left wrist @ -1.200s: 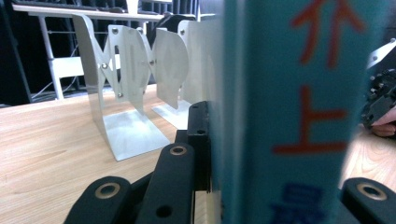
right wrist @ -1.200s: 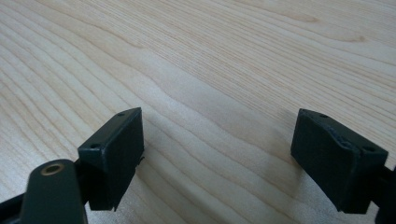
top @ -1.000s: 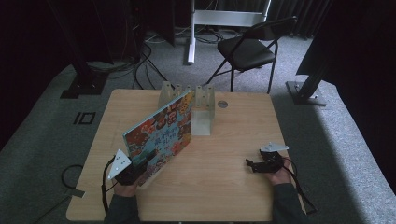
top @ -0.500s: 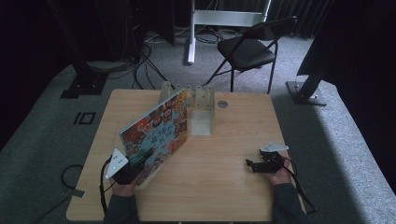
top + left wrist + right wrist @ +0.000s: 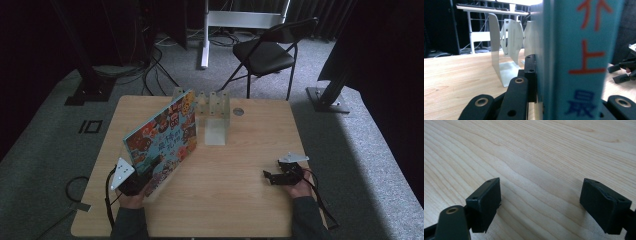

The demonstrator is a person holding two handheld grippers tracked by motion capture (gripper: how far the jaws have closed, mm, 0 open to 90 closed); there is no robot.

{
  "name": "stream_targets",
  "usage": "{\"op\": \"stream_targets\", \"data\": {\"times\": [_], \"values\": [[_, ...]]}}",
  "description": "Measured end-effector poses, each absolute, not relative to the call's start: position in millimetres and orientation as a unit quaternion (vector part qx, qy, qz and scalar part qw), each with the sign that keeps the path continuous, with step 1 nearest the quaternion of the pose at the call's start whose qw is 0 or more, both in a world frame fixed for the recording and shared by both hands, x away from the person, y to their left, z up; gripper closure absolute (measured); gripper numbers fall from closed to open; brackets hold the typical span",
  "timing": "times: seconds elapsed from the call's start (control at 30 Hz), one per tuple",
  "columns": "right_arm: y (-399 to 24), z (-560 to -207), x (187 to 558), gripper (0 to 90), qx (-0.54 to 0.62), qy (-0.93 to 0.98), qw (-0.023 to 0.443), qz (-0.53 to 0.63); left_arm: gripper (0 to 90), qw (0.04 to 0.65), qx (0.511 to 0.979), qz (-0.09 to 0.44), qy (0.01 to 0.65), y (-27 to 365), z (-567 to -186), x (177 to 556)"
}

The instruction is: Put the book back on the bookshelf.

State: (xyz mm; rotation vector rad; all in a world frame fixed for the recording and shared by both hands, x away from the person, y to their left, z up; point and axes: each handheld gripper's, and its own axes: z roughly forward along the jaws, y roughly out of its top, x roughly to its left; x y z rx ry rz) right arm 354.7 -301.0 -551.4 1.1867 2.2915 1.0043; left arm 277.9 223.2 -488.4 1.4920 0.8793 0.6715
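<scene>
Across the wooden table (image 5: 240,200), no shift from 1 second ago. Still clamping the colourful book (image 5: 162,140) tight by its near lower corner with the left gripper (image 5: 149,169), cover tilted up on edge, far end just short of the white metal bookend rack (image 5: 212,102) ahead. Resting the right gripper (image 5: 270,177) well off to the side, jaws apart on nothing. Probably pausing before slotting the book into the rack.
</scene>
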Motion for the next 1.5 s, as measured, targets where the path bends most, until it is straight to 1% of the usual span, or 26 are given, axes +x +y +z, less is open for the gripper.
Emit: {"op": "stream_targets", "data": {"times": [0.5,0.7,0.93,1.2,1.3,1.5], "values": [[-301.0,-551.3,354.7,16.9,0.421,0.813,0.185,0.356,80.8,0.587,0.625,0.319,0.404,224.5,-484.0,280.0],[-300.9,-551.3,354.6,16.9,0.422,0.813,0.185,0.356,80.8,0.570,0.617,0.354,0.411,213.0,-481.8,278.6],[-300.9,-551.3,354.6,16.9,0.422,0.813,0.184,0.356,80.7,0.559,0.618,0.366,0.415,202.1,-481.1,283.3],[-300.9,-551.3,354.6,16.9,0.422,0.813,0.184,0.356,80.7,0.549,0.608,0.375,0.433,190.7,-483.6,292.9],[-300.9,-551.3,354.6,16.9,0.422,0.813,0.184,0.356,80.7,0.539,0.608,0.387,0.436,186.7,-484.2,294.7],[-300.9,-551.3,354.6,16.8,0.422,0.813,0.184,0.356,80.6,0.542,0.584,0.393,0.460,180.9,-485.7,300.2]]}}
